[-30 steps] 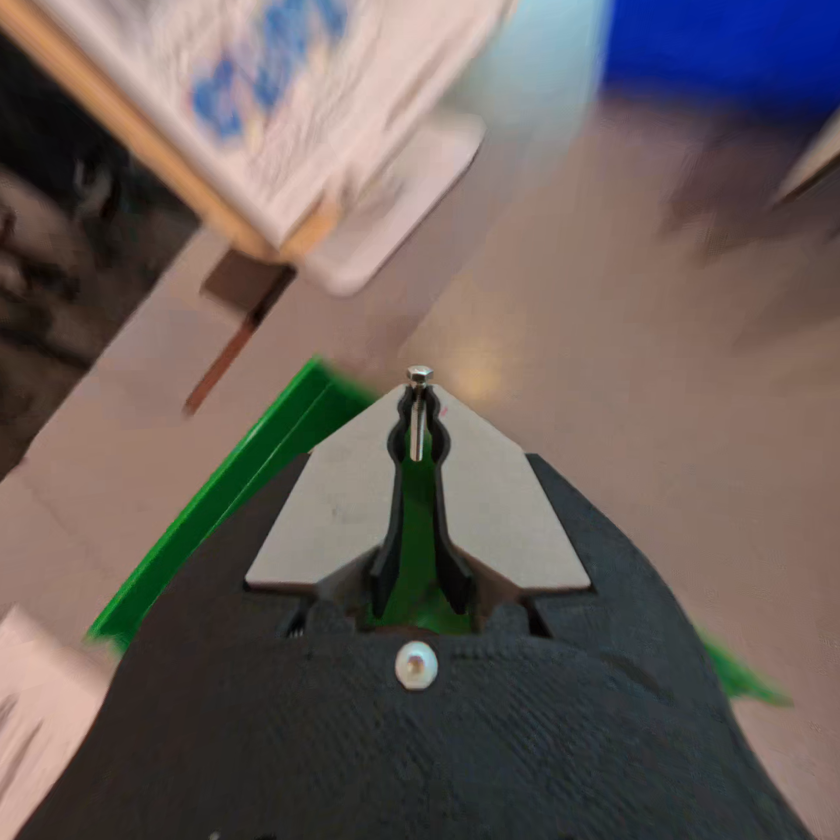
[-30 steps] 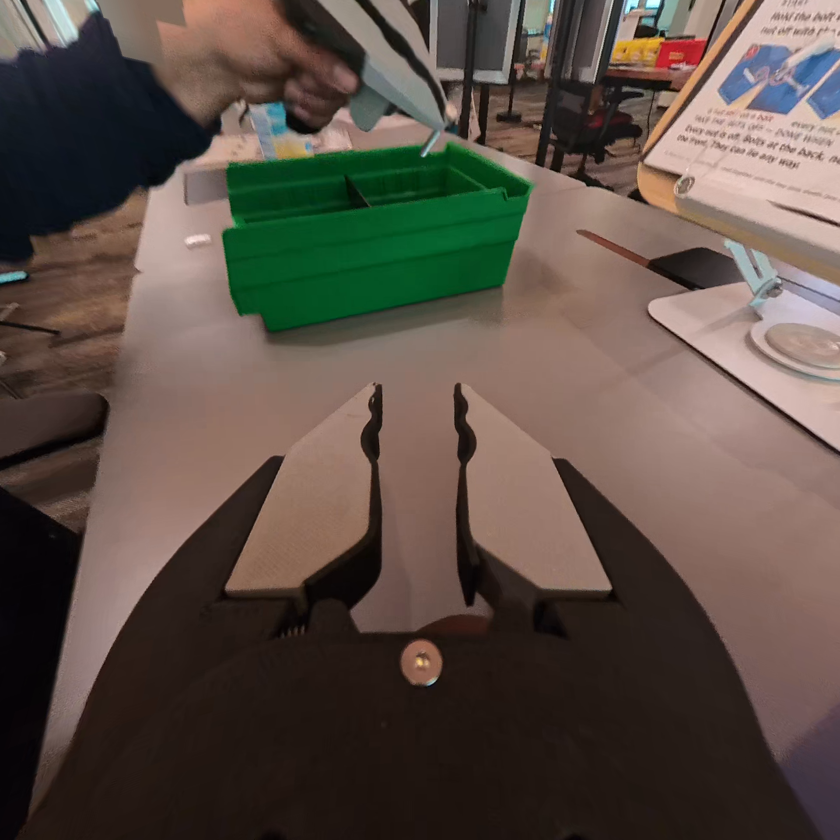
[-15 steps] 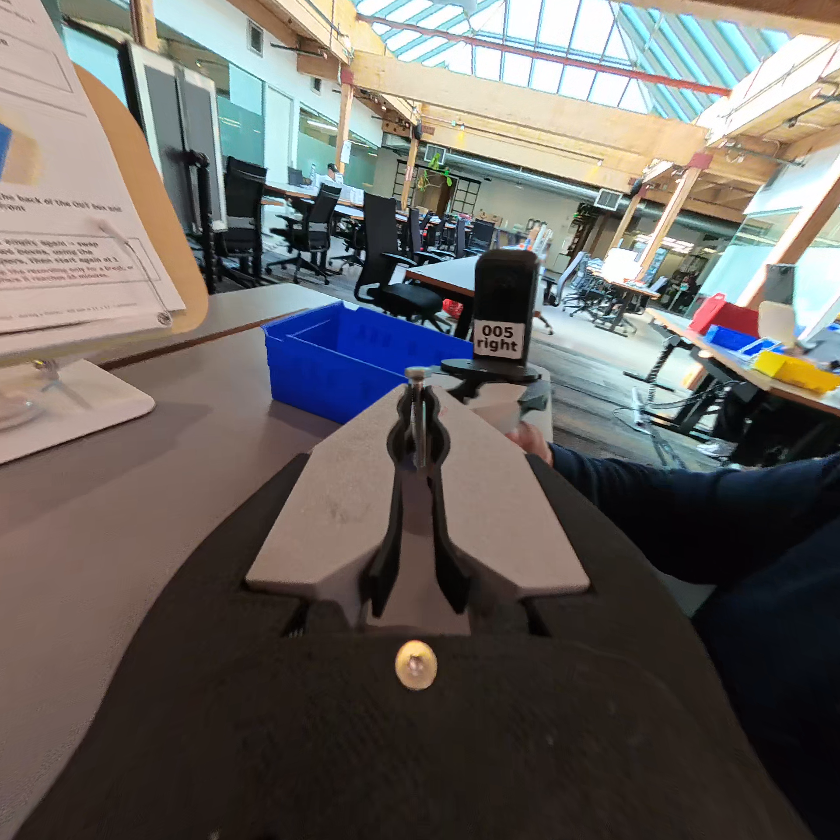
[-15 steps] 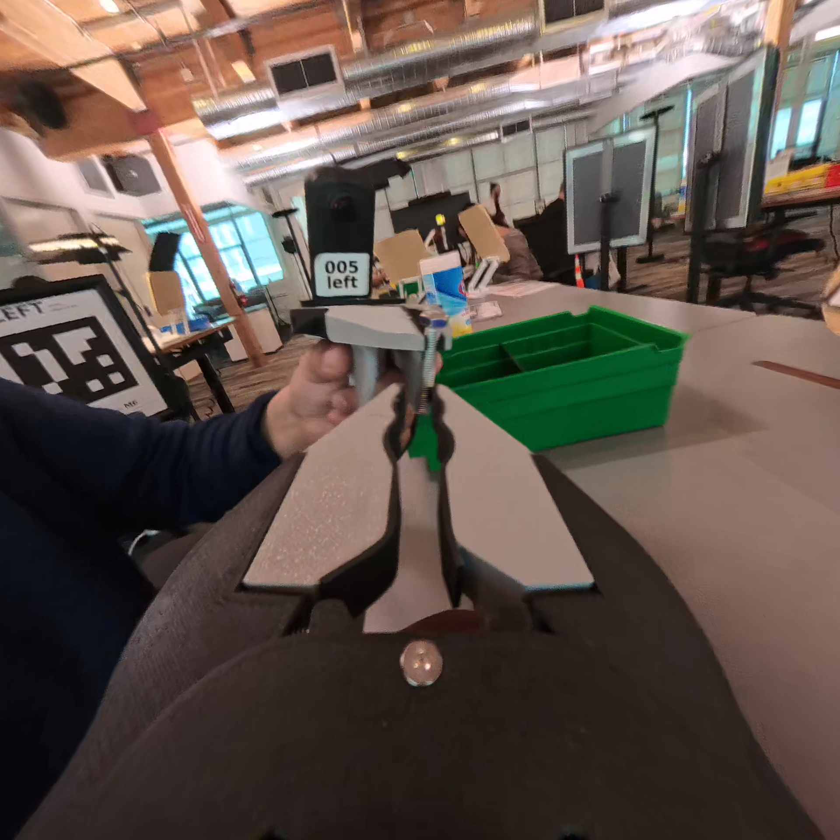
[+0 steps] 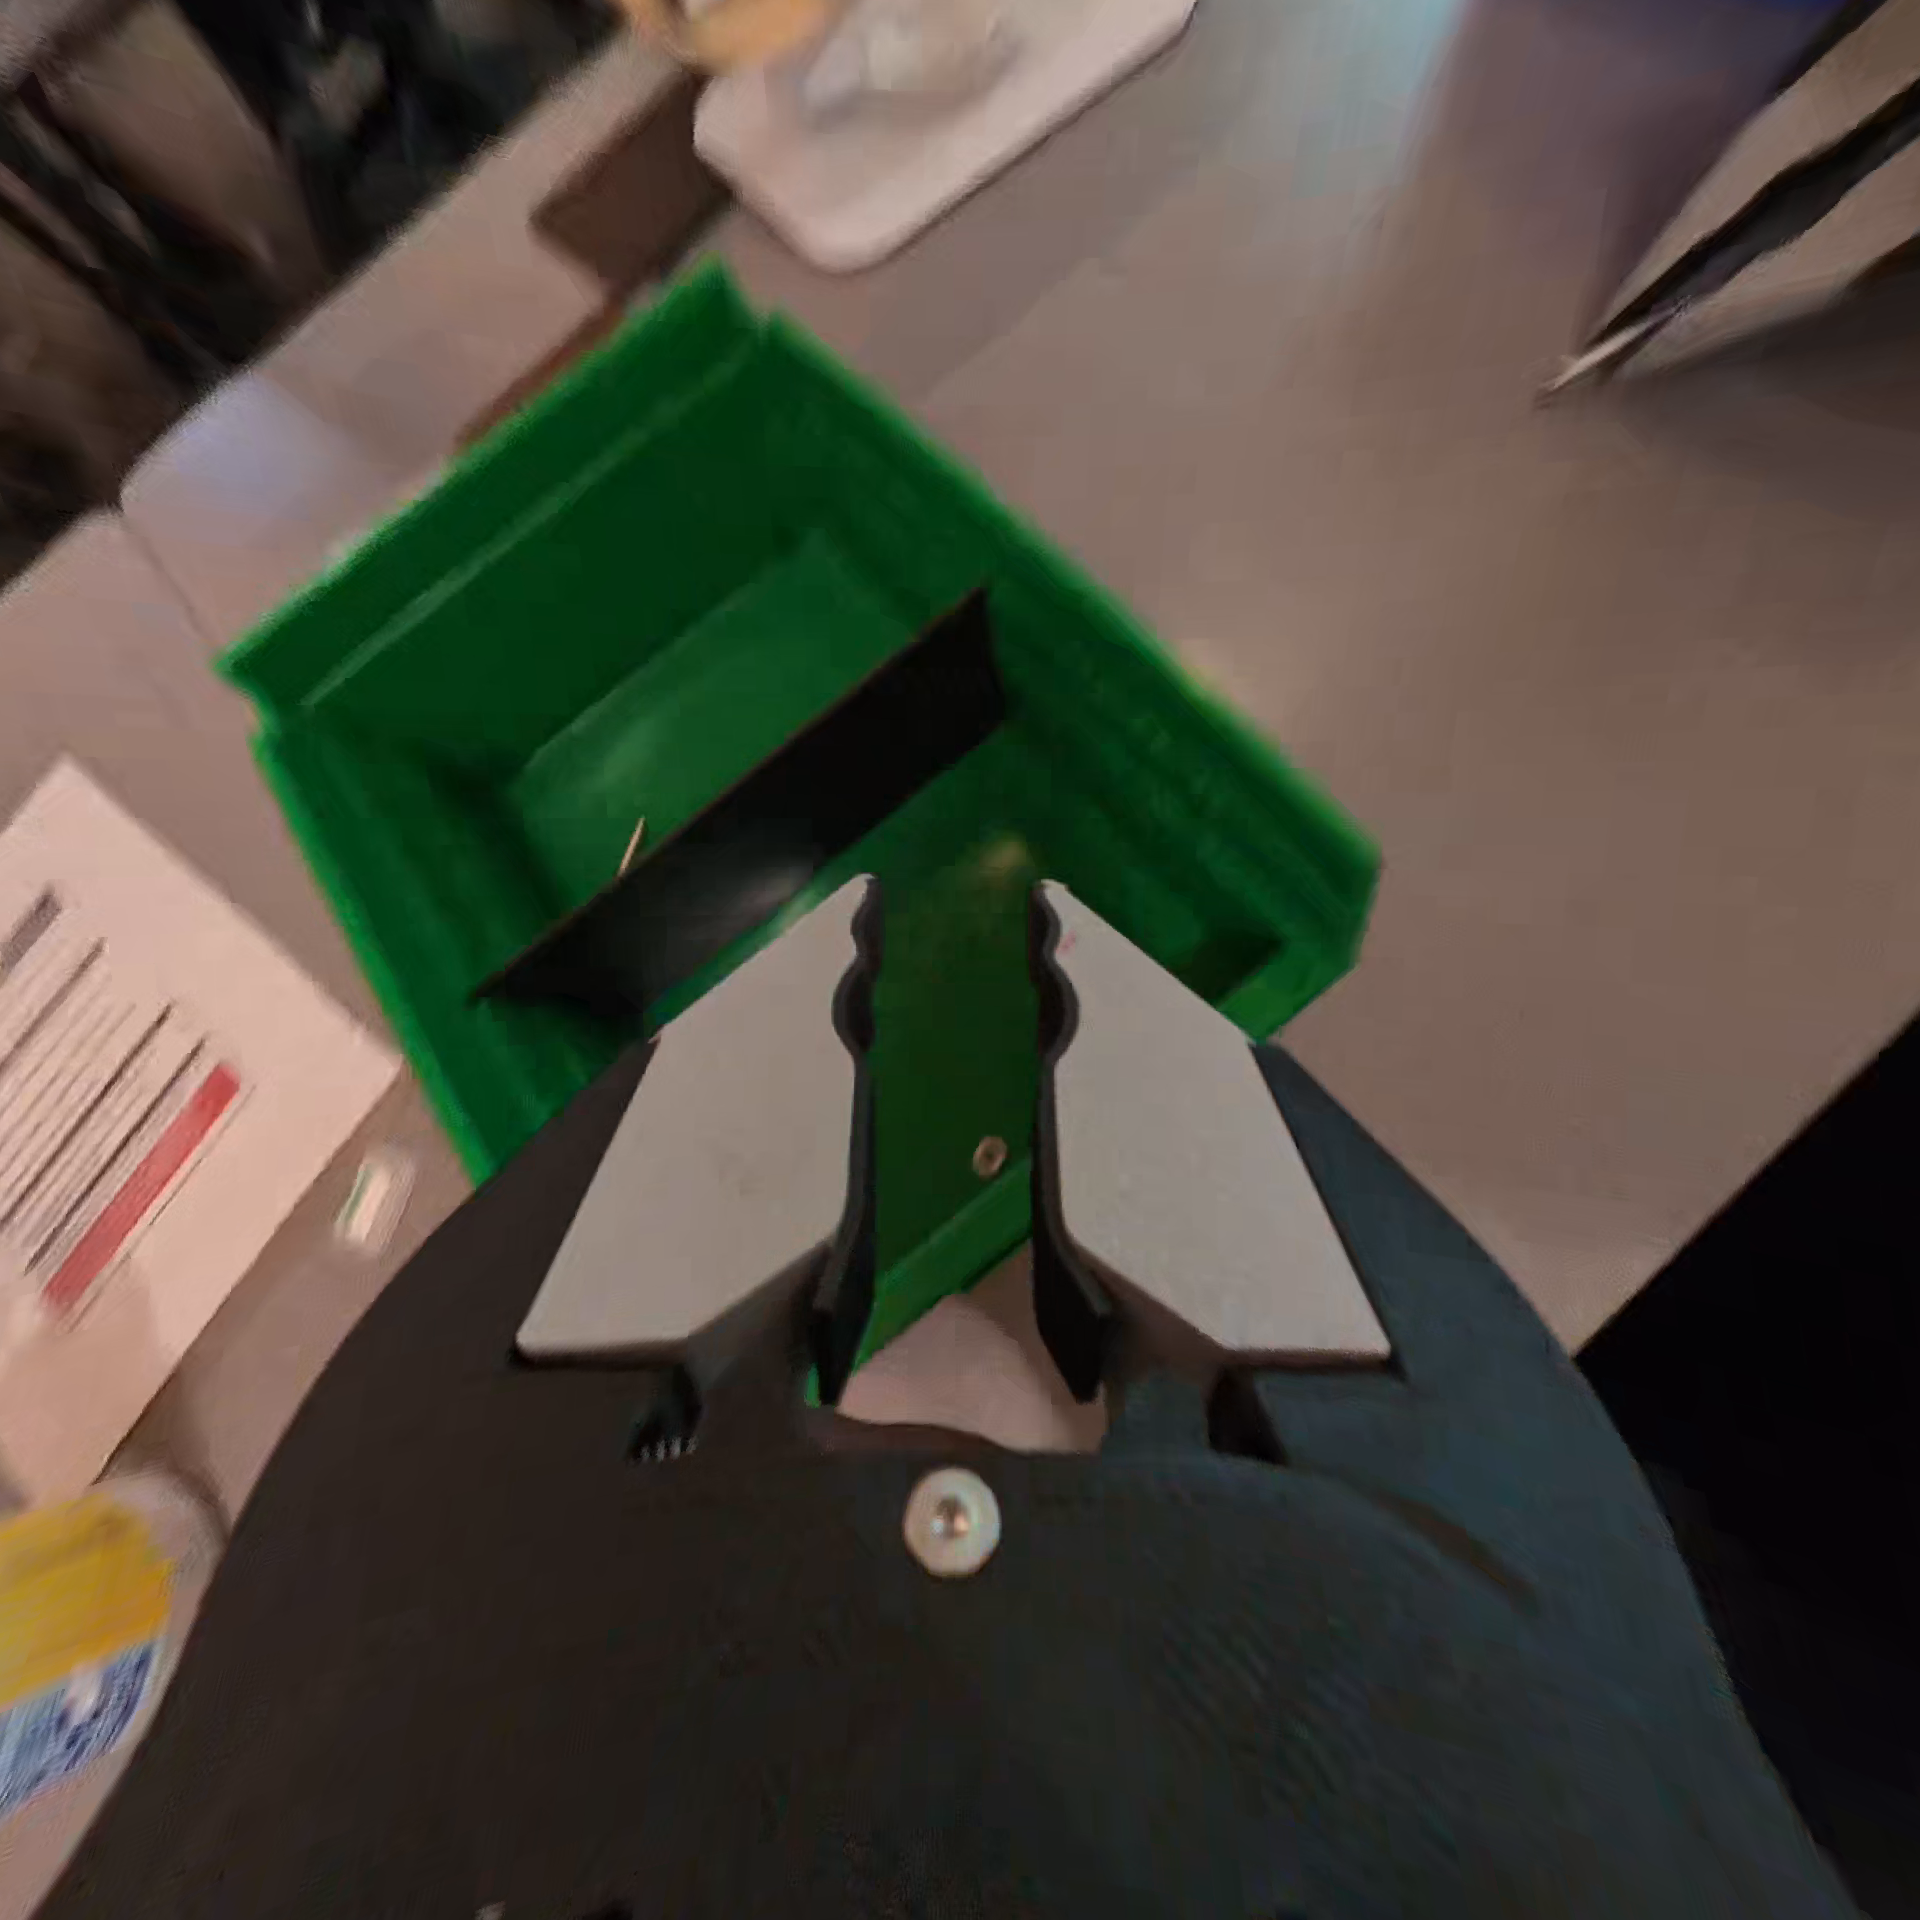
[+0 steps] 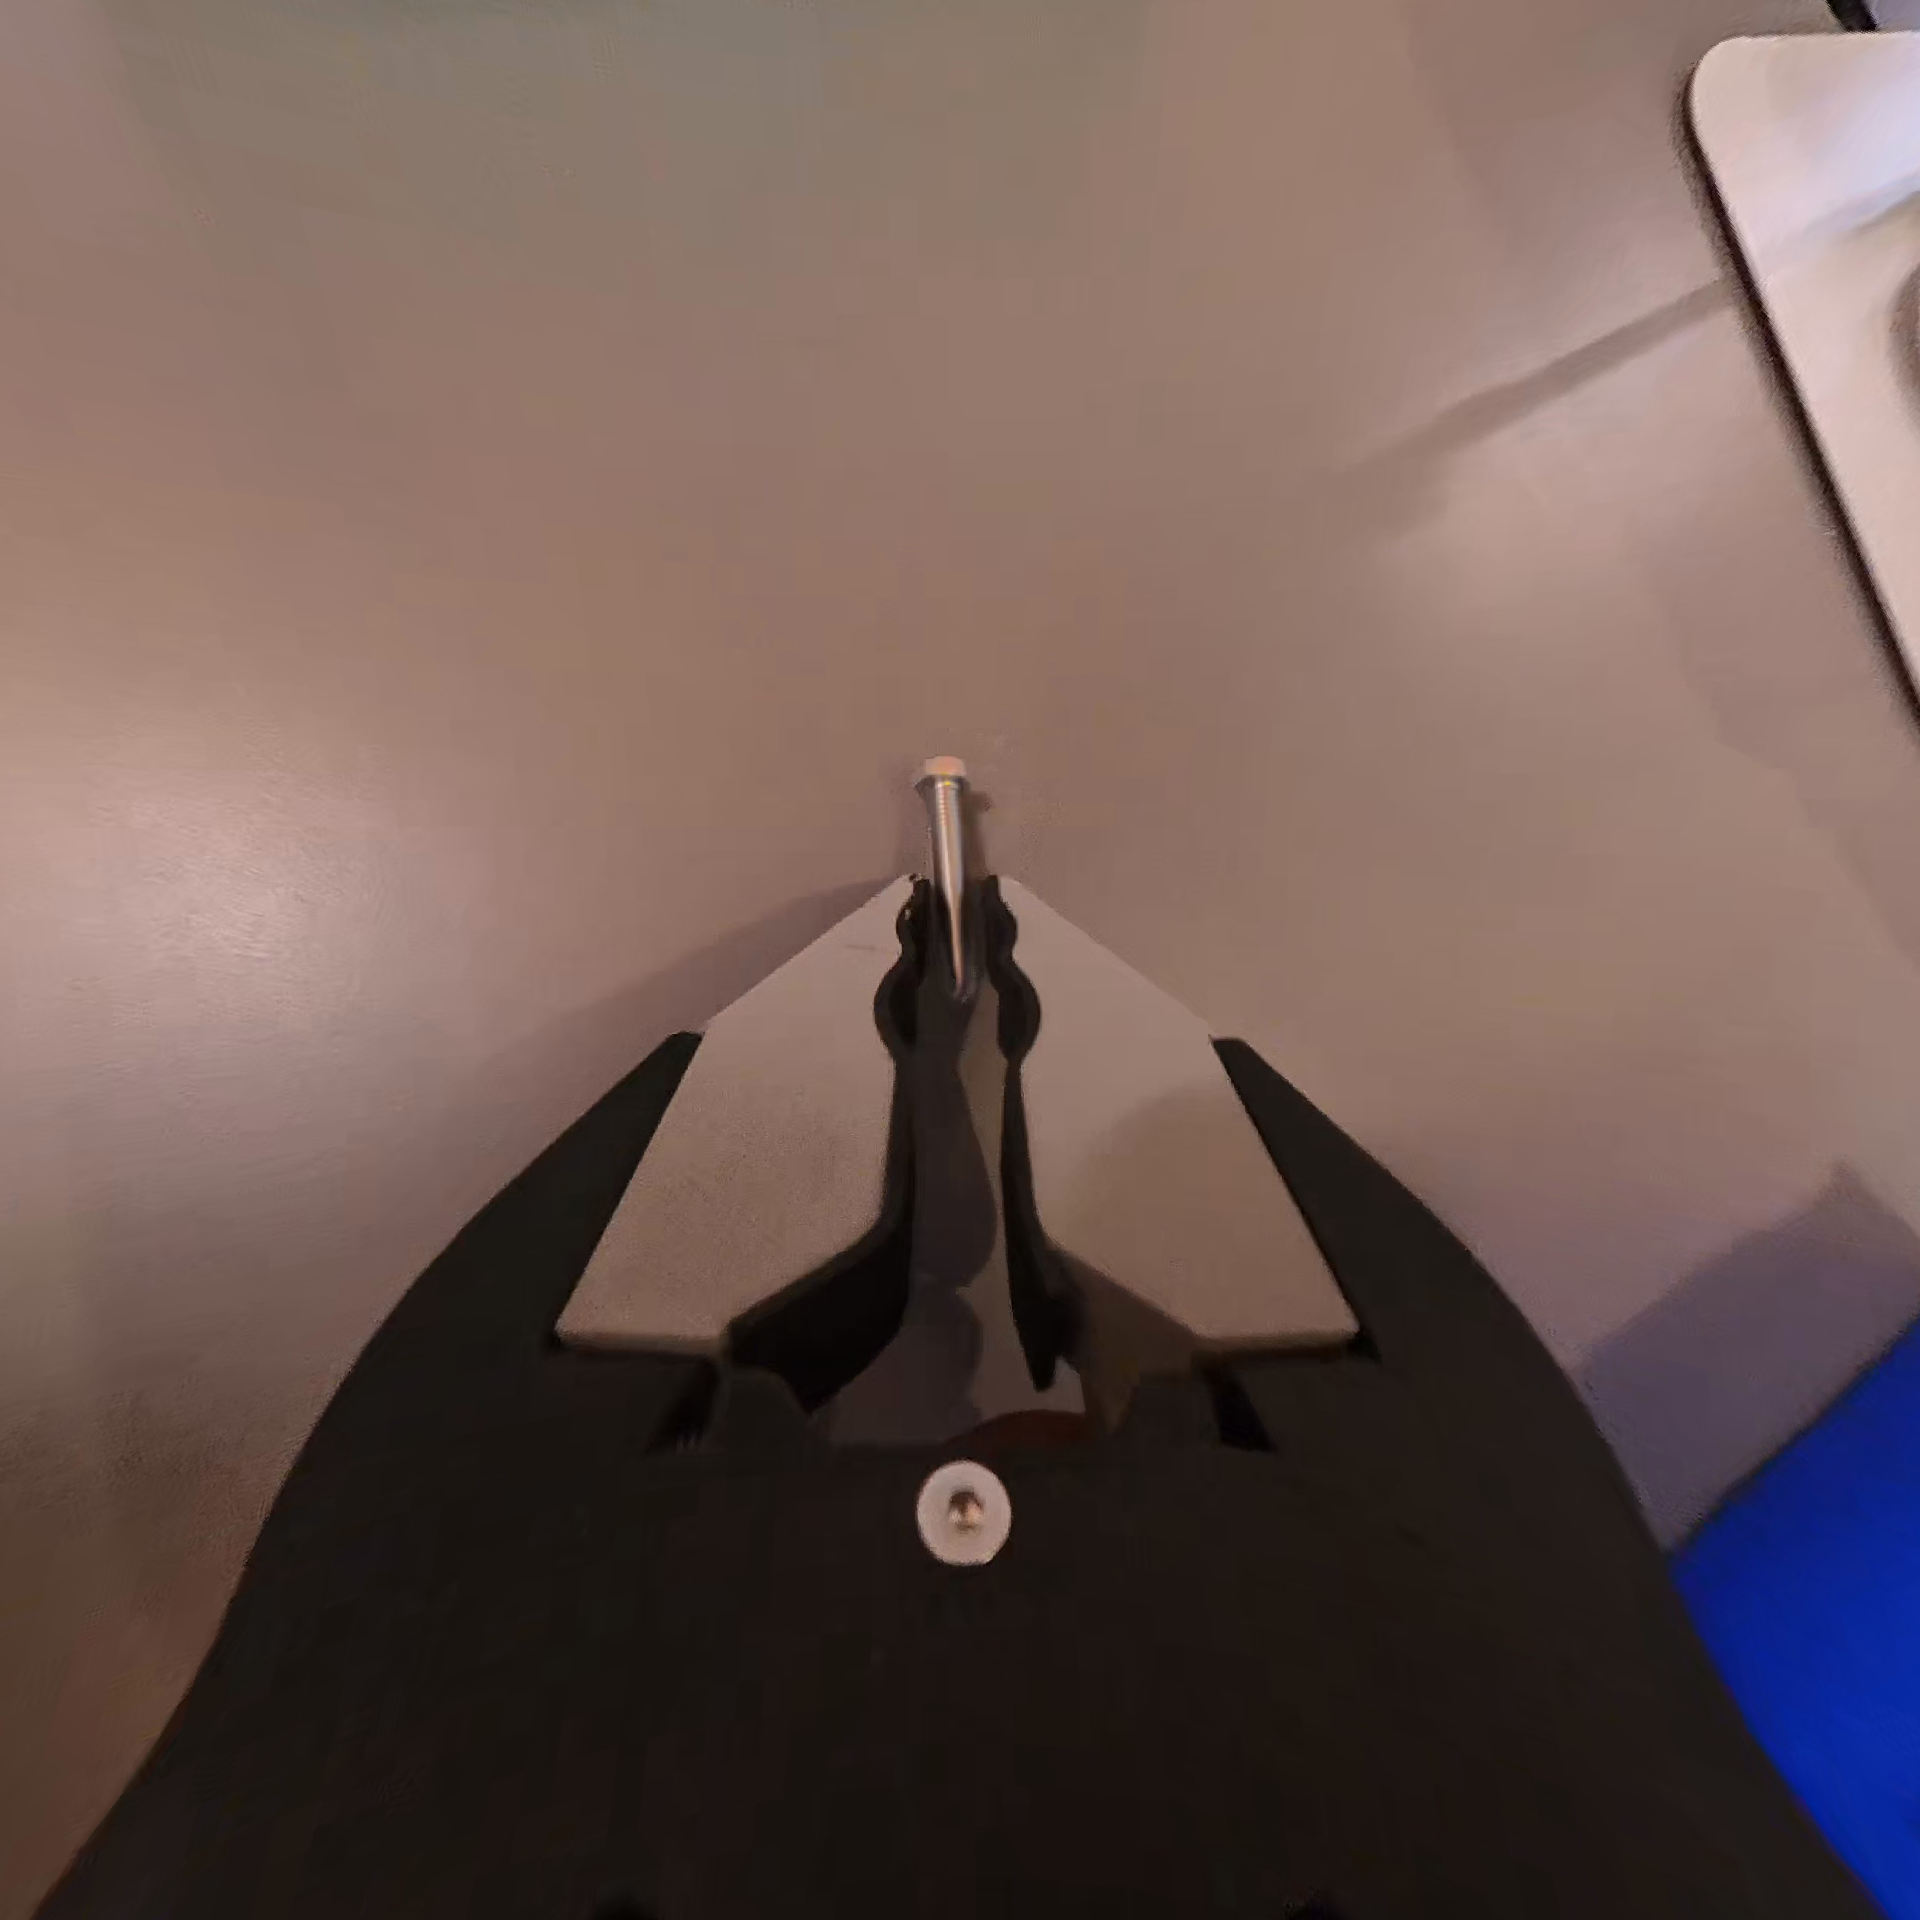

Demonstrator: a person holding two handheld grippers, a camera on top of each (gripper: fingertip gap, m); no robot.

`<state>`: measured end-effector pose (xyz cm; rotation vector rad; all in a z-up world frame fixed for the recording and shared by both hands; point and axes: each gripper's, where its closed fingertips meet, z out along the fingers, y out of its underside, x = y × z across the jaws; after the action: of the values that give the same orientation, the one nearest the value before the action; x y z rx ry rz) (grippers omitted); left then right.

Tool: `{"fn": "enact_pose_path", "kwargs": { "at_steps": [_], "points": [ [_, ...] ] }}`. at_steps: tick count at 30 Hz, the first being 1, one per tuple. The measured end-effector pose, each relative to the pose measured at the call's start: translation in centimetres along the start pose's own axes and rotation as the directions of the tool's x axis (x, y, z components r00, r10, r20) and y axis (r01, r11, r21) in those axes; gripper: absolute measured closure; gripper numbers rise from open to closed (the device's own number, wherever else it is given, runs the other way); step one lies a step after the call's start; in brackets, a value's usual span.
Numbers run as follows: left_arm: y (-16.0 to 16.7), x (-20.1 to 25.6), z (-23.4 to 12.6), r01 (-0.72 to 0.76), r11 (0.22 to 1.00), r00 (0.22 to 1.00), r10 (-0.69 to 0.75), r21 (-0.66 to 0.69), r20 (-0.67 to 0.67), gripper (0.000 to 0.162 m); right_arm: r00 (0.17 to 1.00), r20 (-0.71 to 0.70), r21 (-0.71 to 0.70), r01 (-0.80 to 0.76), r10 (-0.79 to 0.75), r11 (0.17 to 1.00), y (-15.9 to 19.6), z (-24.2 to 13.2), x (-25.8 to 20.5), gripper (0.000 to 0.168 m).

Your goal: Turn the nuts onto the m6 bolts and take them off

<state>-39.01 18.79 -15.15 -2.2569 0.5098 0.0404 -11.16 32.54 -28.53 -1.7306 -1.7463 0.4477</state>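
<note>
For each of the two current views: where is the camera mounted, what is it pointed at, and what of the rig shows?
Left wrist view: on the left gripper, looking down into the green bin; its open fingers show.
Right wrist view: on the right gripper, facing the grey table; its fingers, shut on a bolt, show.
Shared: the table, the white stand base and the right gripper, seen at the left view's upper right.

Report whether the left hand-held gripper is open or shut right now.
Open. The left hand-held gripper has its two grey fingers spread with nothing between them; the green plastic divided bin and a small silver nut show through the gap.
</note>
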Motion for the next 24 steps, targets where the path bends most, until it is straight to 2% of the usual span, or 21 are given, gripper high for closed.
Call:
{"fn": "enact_pose_path", "kwargs": {
  "at_steps": [4,8,13,17,19,24],
  "points": [
    [7.0,-2.2,1.6,-0.032,0.952,0.998,0.015,-0.305,-0.056,0.134,0.998,0.063,0.061,-0.018,0.014,0.998,-0.4,-0.1,-0.8,0.152],
    [10.1,-2.9,2.8,-0.093,0.866,0.991,0.032,-0.491,-0.13,0.133,0.998,0.047,0.11,-0.035,0.03,0.993,-0.6,-0.6,-0.2,0.148],
    [10.4,-3.8,3.9,-0.141,0.805,0.984,0.051,-0.577,-0.168,0.133,0.998,0.037,0.198,-0.053,0.046,0.979,-1.6,-1.3,0.6,0.149],
    [11.0,-3.0,4.4,-0.205,0.762,0.967,0.062,-0.614,-0.246,0.134,0.998,0.039,0.188,-0.054,0.047,0.981,-1.1,-1.0,0.9,0.148],
    [10.9,-1.3,4.9,-0.204,0.761,0.948,-0.003,-0.616,-0.319,0.135,0.998,0.044,0.181,-0.059,0.051,0.982,-0.9,-0.9,0.9,0.148],
    [12.3,-0.4,5.3,-0.306,0.663,0.913,-0.001,-0.683,-0.409,0.137,0.997,0.057,0.202,-0.058,0.048,0.978,-1.3,-1.3,0.5,0.148]
  ]
}}
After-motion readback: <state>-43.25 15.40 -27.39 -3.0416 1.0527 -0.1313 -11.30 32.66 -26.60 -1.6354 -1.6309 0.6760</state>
